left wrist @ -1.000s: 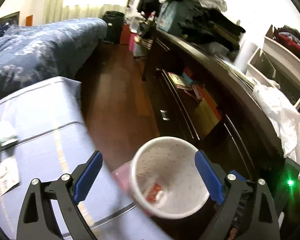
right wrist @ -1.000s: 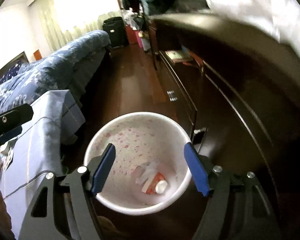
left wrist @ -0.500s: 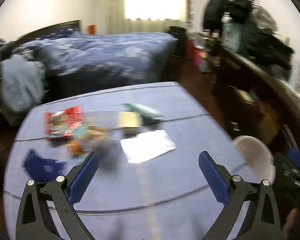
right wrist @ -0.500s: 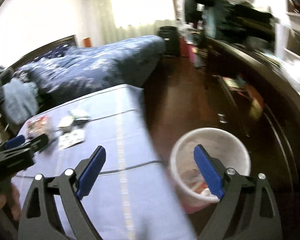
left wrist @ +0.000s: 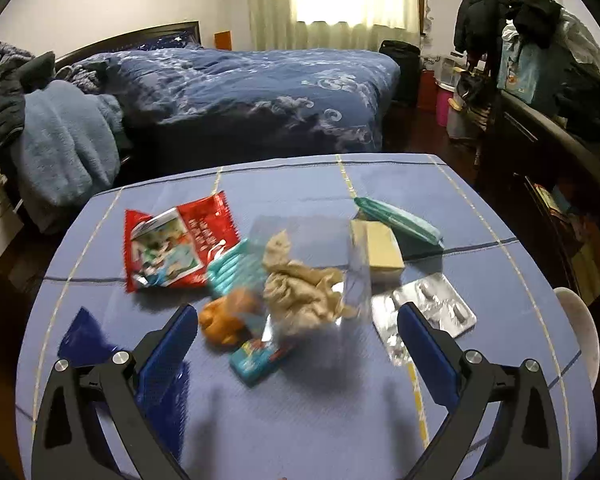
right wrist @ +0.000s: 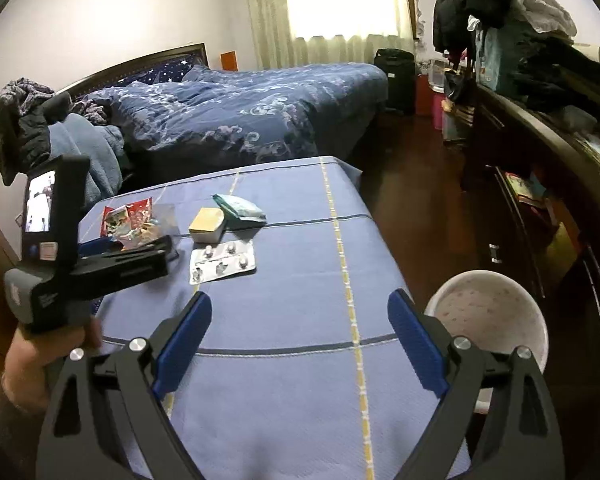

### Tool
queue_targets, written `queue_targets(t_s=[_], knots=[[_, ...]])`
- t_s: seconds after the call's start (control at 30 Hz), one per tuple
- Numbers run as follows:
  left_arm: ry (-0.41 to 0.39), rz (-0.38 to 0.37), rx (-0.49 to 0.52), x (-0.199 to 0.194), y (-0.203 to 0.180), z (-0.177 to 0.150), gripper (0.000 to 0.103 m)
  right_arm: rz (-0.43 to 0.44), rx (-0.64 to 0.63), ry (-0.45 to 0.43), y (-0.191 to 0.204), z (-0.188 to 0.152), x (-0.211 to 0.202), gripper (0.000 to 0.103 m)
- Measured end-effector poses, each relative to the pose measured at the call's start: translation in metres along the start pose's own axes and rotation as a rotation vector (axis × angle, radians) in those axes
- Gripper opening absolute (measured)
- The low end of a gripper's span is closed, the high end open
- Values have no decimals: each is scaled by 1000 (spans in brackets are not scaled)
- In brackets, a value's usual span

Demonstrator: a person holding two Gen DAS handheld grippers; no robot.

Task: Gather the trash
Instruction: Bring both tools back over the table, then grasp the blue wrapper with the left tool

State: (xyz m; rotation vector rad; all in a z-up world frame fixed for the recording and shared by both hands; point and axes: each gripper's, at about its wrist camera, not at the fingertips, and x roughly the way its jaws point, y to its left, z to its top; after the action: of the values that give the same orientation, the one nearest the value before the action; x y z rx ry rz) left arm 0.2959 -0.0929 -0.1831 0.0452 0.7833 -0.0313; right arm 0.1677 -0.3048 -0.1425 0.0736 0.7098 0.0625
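Trash lies on a blue tablecloth (left wrist: 300,420): a red snack wrapper (left wrist: 176,248), a crumpled beige tissue (left wrist: 304,288), an orange peel (left wrist: 228,316), a small teal packet (left wrist: 256,358), a silver blister pack (left wrist: 424,316), a yellow box (left wrist: 376,250) and a teal pouch (left wrist: 400,220). My left gripper (left wrist: 296,344) is open and empty just above the tissue and peel. My right gripper (right wrist: 300,340) is open and empty over the table's near right part. The white trash bin (right wrist: 488,320) stands on the floor right of the table; its rim also shows in the left wrist view (left wrist: 580,332).
A bed with a blue quilt (left wrist: 260,92) lies beyond the table. A dark dresser (right wrist: 540,208) piled with clothes runs along the right, with wooden floor (right wrist: 412,184) between. A blue wrapper (left wrist: 84,340) lies at the table's left edge.
Both grippers swung left from above the bin to the table. The left one now hovers over the trash pile; the bin sits at the right edge of both views.
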Motion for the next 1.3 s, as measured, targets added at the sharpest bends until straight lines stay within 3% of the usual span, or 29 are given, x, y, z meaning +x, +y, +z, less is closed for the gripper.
queue_targets(t_s=[0.2, 0.3, 0.57, 0.73, 0.97, 1.03, 1.3], knots=[[3, 9, 11, 14, -7, 0, 99, 38, 14, 19, 1, 2, 9, 90], [11, 3, -10, 18, -4, -1, 84, 44, 11, 24, 1, 2, 11, 90], [31, 32, -19, 16, 3, -4, 94, 46, 12, 30, -1, 1, 12, 90], [22, 57, -51, -10, 33, -18, 99, 57, -2, 31, 4, 0, 10, 90], [166, 10, -210, -8, 96, -42, 99, 88, -24, 41, 23, -3, 13, 90], [203, 29, -249, 0, 105, -45, 99, 102, -36, 48, 32, -4, 15, 90], [204, 173, -322, 15, 117, -34, 99, 116, -82, 55, 50, -5, 14, 90]])
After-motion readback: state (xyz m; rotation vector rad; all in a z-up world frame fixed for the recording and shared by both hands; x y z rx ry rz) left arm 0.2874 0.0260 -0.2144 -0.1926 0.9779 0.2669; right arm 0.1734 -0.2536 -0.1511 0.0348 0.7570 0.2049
